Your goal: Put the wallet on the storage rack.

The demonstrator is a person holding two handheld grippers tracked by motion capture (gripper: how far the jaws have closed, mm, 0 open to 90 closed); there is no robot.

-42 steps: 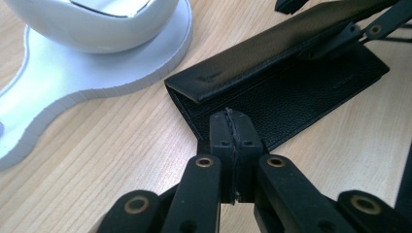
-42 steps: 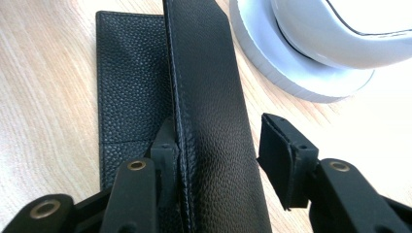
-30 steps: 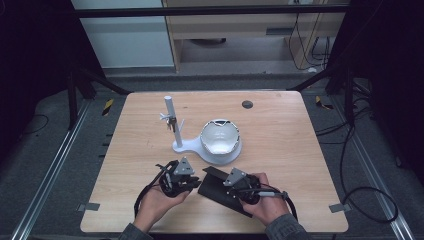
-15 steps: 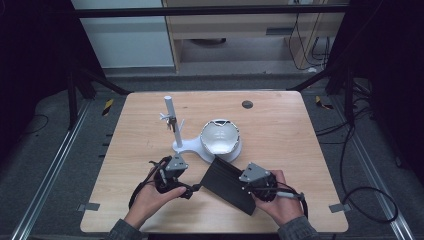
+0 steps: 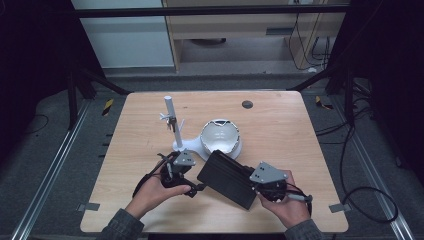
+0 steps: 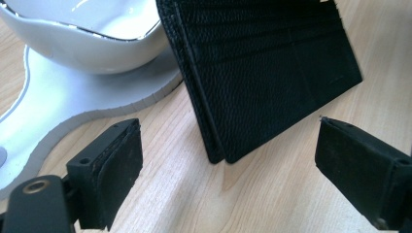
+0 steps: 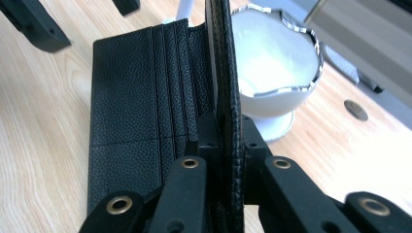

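A black leather wallet [image 5: 227,177] stands partly open on the wooden table, card slots showing [image 7: 131,107]. My right gripper [image 5: 256,186] is shut on one upright flap [image 7: 226,131] and lifts it while the other flap lies lower. My left gripper [image 5: 196,188] sits just left of the wallet; its jaws have just been opening and stand wide [image 6: 232,141]. The wallet's lower corner [image 6: 272,73] lies ahead between them, untouched by either pad.
A white bowl with a silver rim [image 5: 220,137] rests on a white flat base [image 6: 73,102] just behind the wallet. A white post [image 5: 170,115] with small pegs rises from that base. A dark round hole [image 5: 246,104] marks the far tabletop.
The left gripper let go of the wallet and opened wide. The right gripper rose and drew back to the right with its flap, so the wallet tilted and opened.
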